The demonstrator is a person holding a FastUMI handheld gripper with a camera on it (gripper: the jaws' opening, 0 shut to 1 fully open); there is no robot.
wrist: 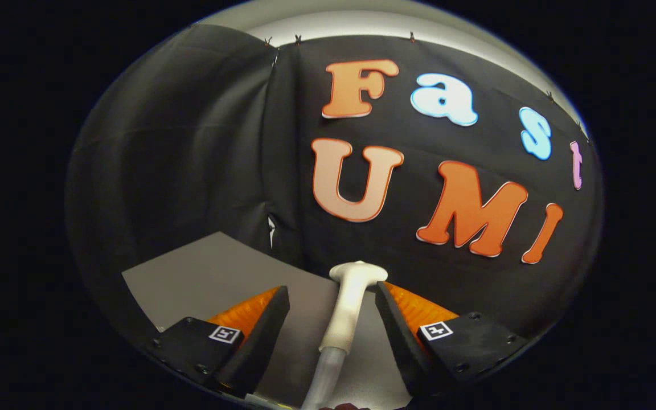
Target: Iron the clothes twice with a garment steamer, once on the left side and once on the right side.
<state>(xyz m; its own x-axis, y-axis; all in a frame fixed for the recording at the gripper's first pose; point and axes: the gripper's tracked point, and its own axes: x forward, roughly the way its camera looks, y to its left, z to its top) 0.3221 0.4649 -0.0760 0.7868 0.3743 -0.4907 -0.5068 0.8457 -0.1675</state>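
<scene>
Here the gripper (332,296) stands wide, fingers clear of the steamer handle (351,307) between them; it should centre on the neck, then close squarely.

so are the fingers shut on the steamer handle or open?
Open. The steamer handle sits between the fingers, touching the right one; a gap shows beside the left.

Recording booth, cloth-walled.
Black cloth wall (203,142) is clipped up from 9 to 3 o'clock; a grey tabletop (214,273) is seen at 7 o'clock.
</scene>
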